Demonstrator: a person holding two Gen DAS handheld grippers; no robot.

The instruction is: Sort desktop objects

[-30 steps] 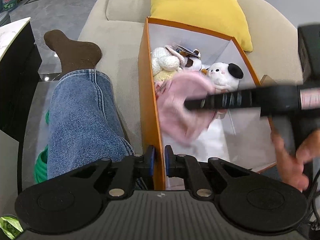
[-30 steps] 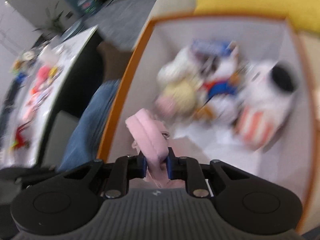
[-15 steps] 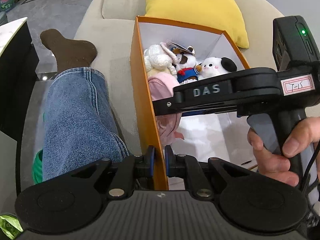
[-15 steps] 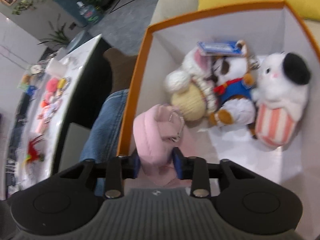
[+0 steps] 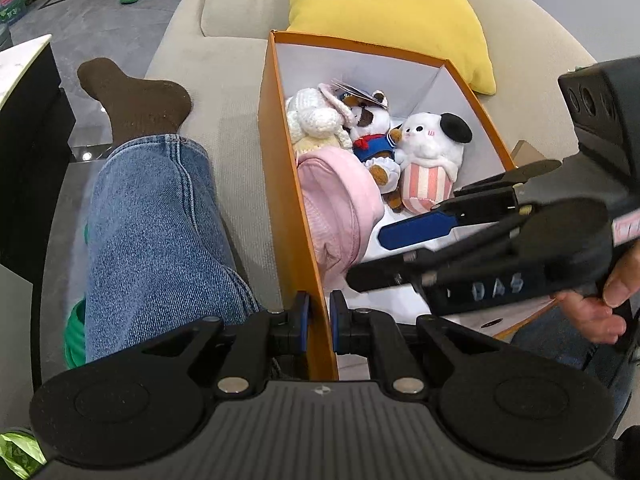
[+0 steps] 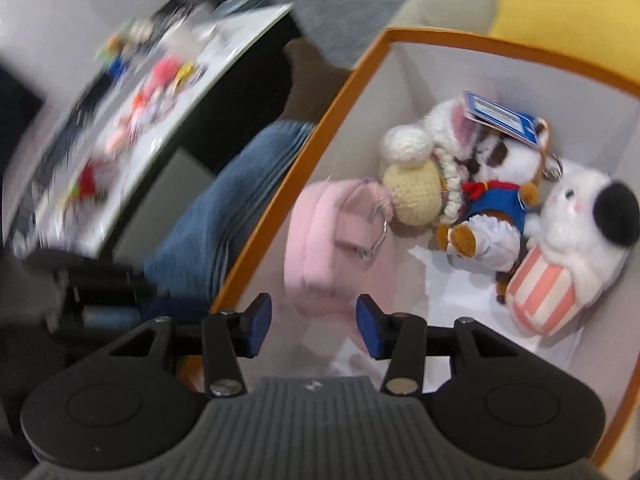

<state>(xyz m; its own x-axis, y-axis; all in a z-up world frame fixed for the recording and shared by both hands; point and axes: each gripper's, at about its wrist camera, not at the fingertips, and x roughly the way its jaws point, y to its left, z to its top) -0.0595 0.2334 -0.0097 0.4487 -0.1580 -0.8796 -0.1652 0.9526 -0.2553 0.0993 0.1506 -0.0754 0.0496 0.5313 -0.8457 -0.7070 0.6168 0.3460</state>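
- While the near end of the orange box's (image 5: 280, 208) left wall is clamped between its blue pads, the left gripper (image 5: 319, 322) is seen closed on that wall, one pad outside and one inside.
- The right gripper (image 6: 314, 326) is seen with its jaws spread wide and nothing between them, poised above the near part of the box interior; in the left wrist view it (image 5: 396, 256) reaches in from the right.
- Just beyond the right gripper, a pink cap (image 6: 328, 240) is found lying inside the box against the left wall, free of both pads, with its metal buckle (image 6: 374, 226) turned up.
- Farther in, three plush toys are seen grouped at the far end: a crocheted bunny (image 6: 416, 176) on the left, a bear in blue overalls (image 6: 492, 204) in the middle with a blue tag over its head, and a white plush with a black ear (image 6: 576, 232) on the right.
- The box is set on a beige sofa (image 5: 224, 92), with a yellow cushion (image 5: 388, 12) behind its far end.
- To the left of the box, a leg in blue jeans (image 5: 156, 224) with a brown sock (image 5: 136, 100) is stretched out.
- Farther left, a white tabletop (image 6: 132, 120) strewn with small colourful objects is seen, too blurred for them to be told apart.
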